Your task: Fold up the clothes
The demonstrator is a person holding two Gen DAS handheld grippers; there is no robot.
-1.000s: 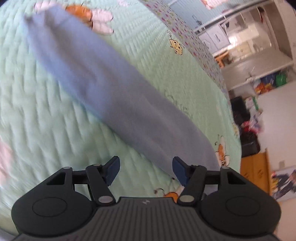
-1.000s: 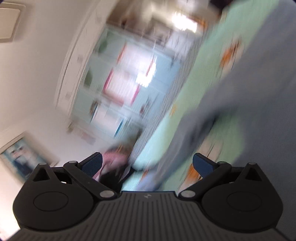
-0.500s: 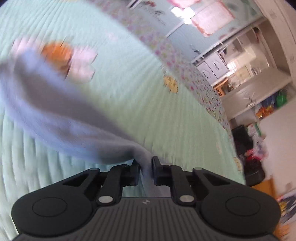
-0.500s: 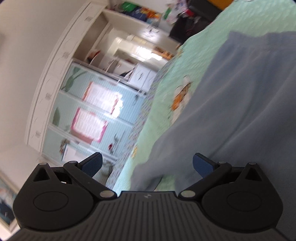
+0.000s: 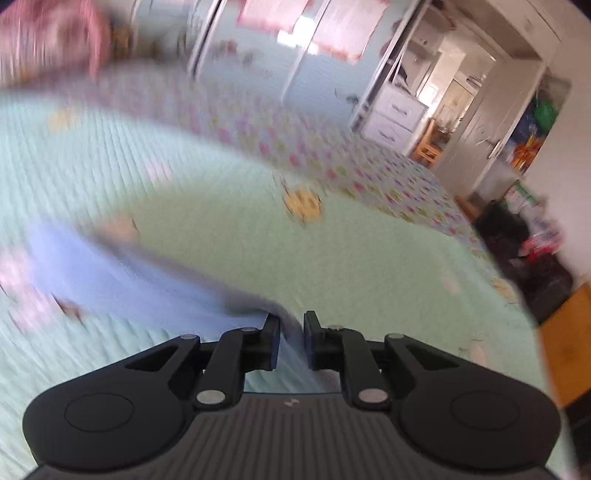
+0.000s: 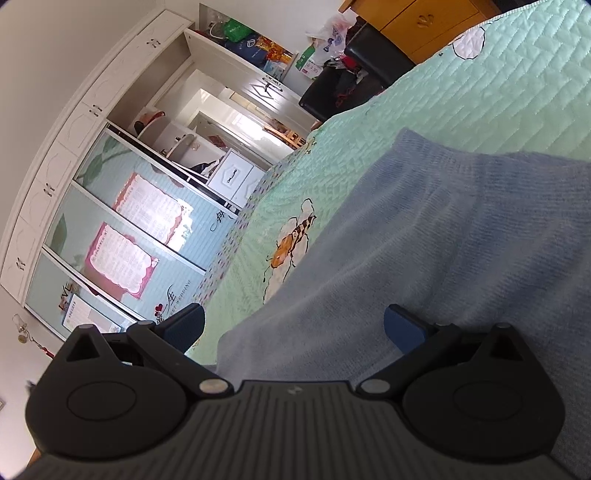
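Observation:
A light blue knit garment (image 6: 424, 236) lies spread on the mint quilted bed cover (image 6: 498, 85). In the left wrist view my left gripper (image 5: 291, 341) is shut on an edge of that blue garment (image 5: 122, 273), whose cloth trails away to the left, lifted and blurred. In the right wrist view my right gripper (image 6: 293, 326) stands open just above the garment's near edge, both blue pads apart with cloth below them and nothing pinched.
The bed's floral border (image 5: 325, 162) runs along the far side. Beyond it stand a white wardrobe with sliding panels (image 6: 122, 236), a drawer unit (image 5: 395, 118), a black chair heaped with things (image 5: 528, 266) and an orange cabinet (image 6: 410, 22).
My left gripper closed on the blue garment's edge, then rose and rolled, pulling the cloth up. My right gripper swung from the wardrobe towards the garment and stayed open.

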